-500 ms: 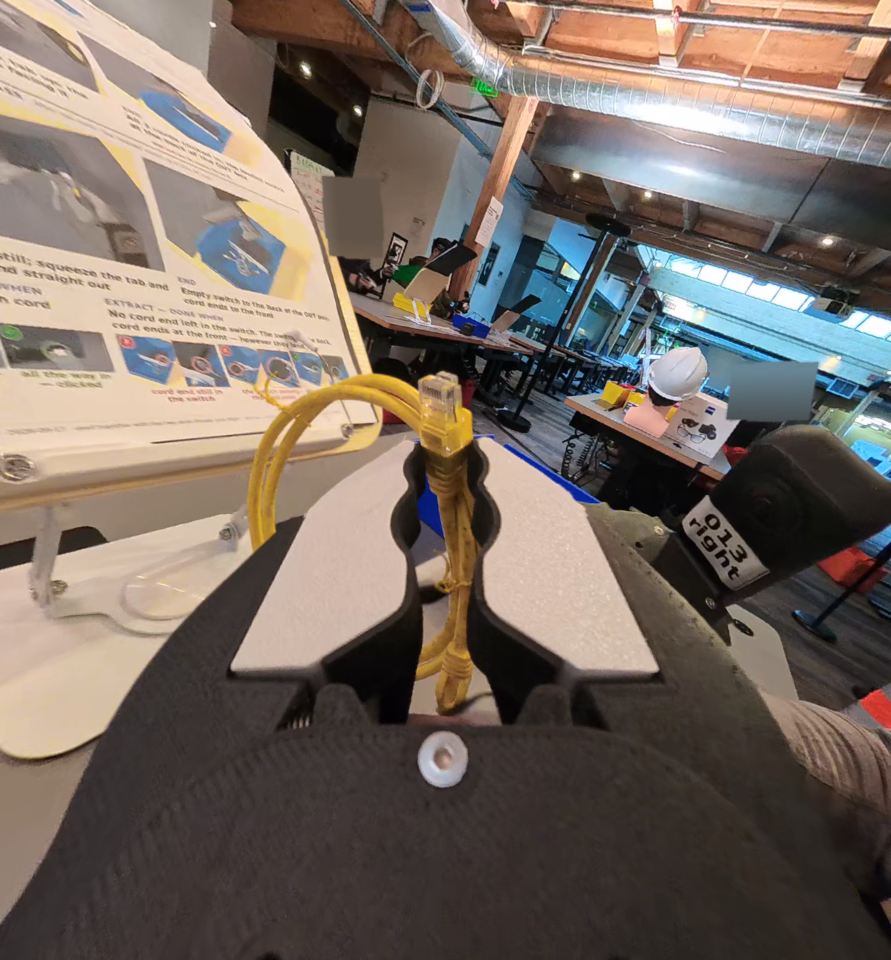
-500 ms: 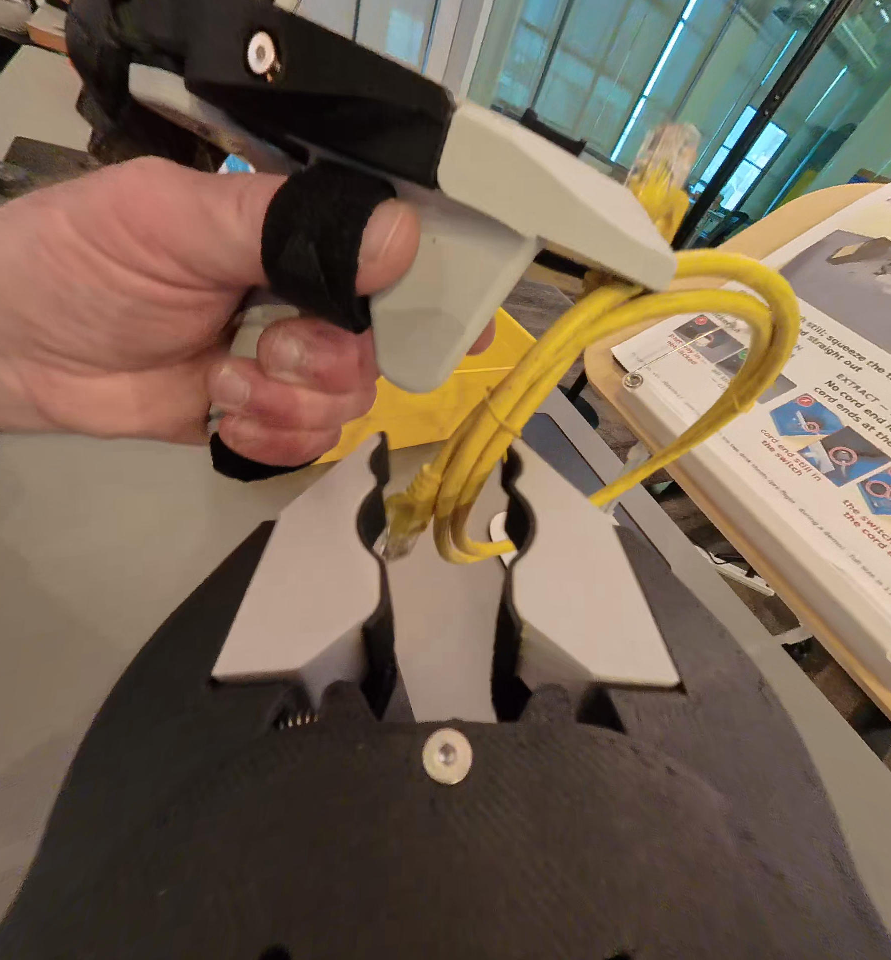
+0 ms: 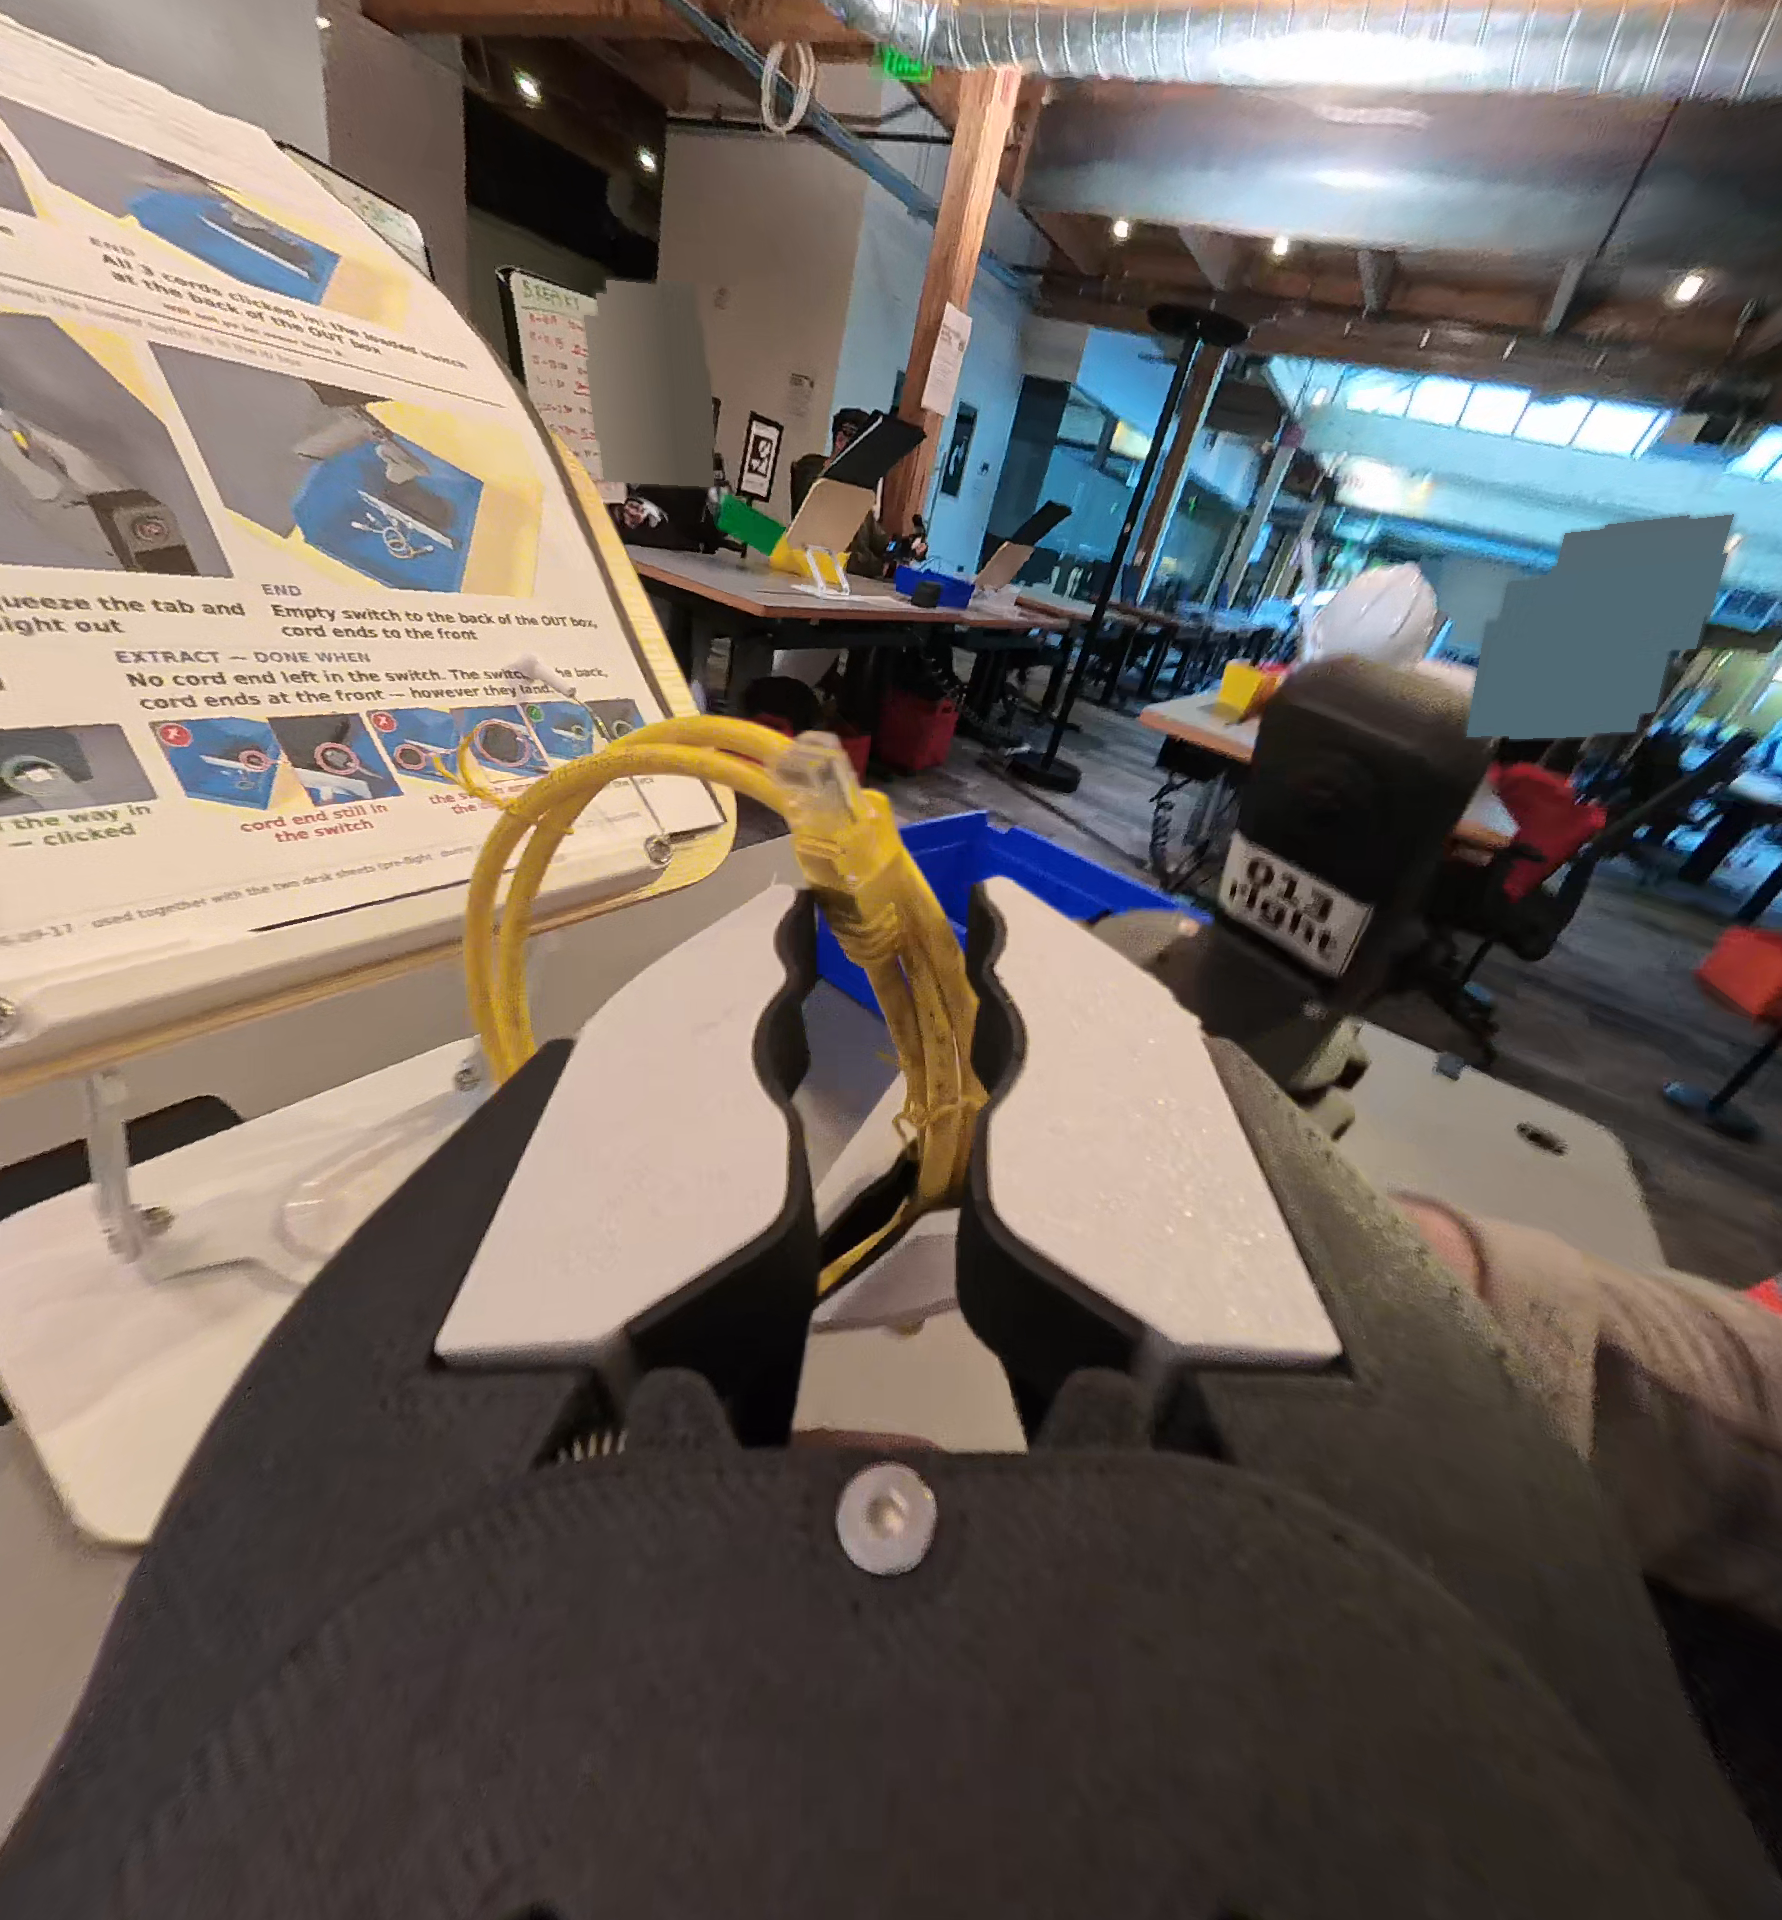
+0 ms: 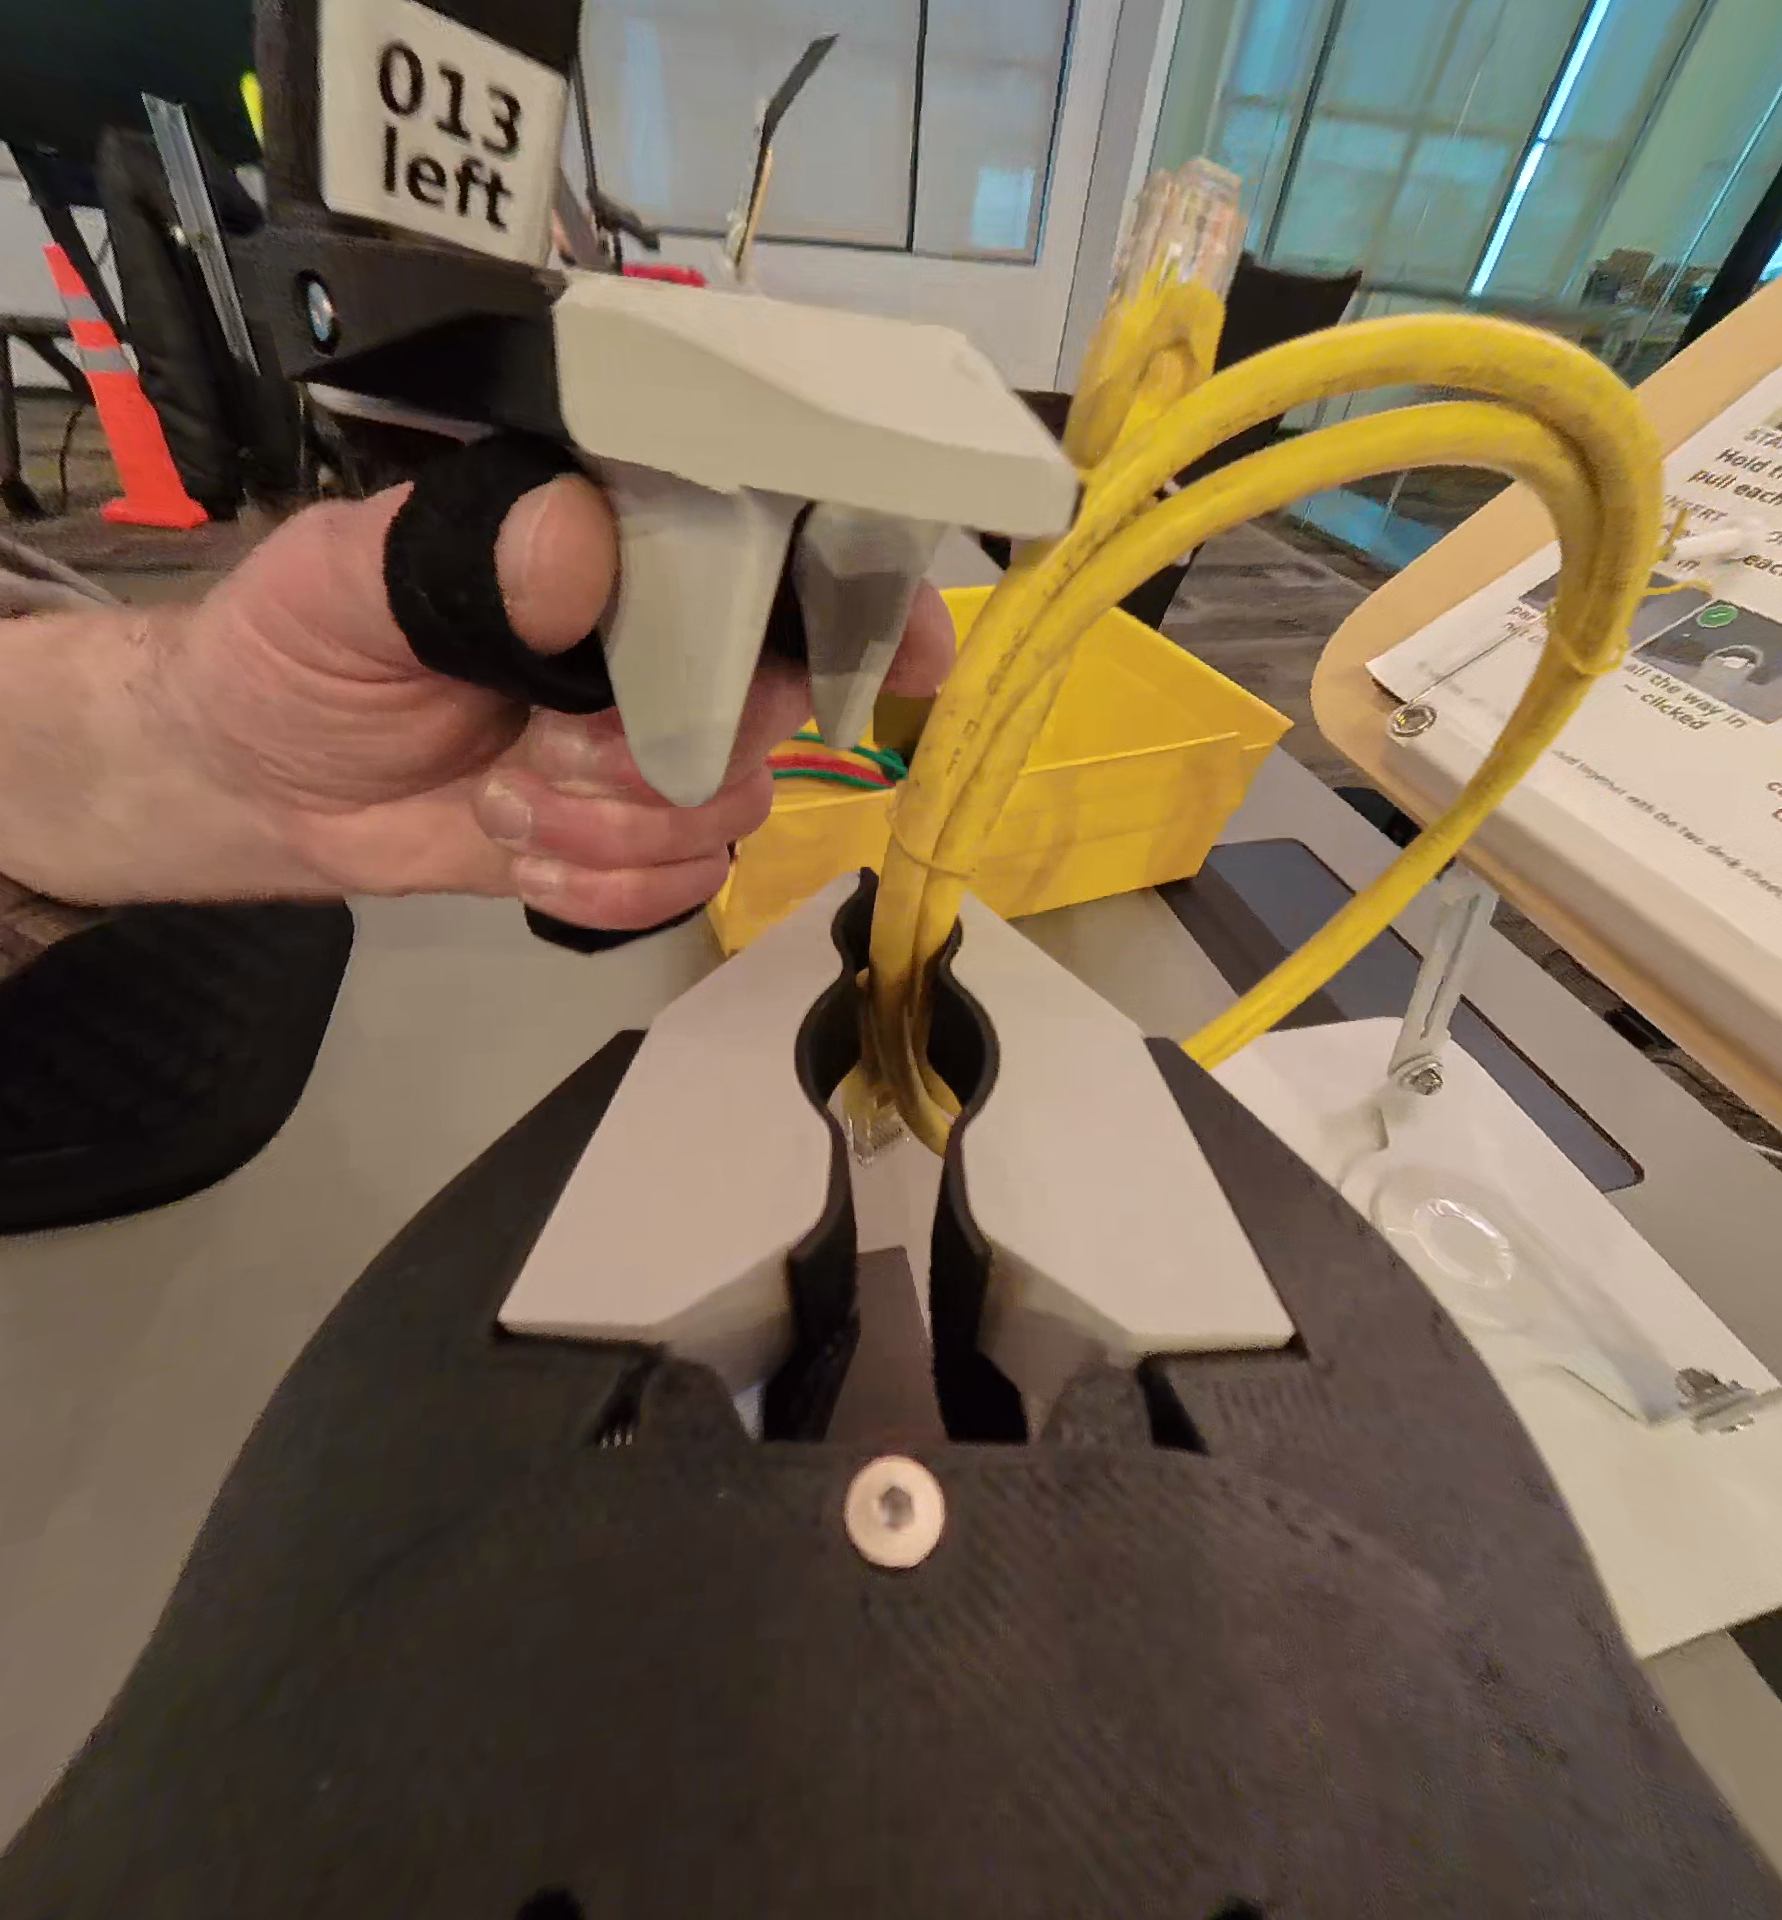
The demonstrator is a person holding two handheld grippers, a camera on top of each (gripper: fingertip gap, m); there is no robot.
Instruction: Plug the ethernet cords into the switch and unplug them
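A coiled yellow ethernet cord [image 3: 928, 1029] is held up in the air between both grippers. My left gripper [image 3: 887, 904] is open; the cord runs through its gap and leans on the right finger, with a clear plug [image 3: 814, 774] sticking out past the tips. My right gripper [image 4: 908, 925] is shut on the tied lower part of the cord [image 4: 1282, 374]; the other plug [image 4: 871, 1127] hangs between its fingers. The left gripper's grey finger [image 4: 793, 416] shows side-on above it, held by a hand. No switch is in view.
An instruction board [image 3: 243, 623] on a white stand base [image 3: 87, 1351] stands at the left; it also shows in the right wrist view [image 4: 1697, 727]. A blue bin [image 3: 1012, 862] lies ahead. A yellow bin [image 4: 1126, 748] holds red and green cords. The tips of one gripper are about 8 cm away from the tips of the other.
My left gripper's jaws have opened off the cord. My right gripper, open around the hanging loop before, has shut on it. The cord's upper plug has tilted left.
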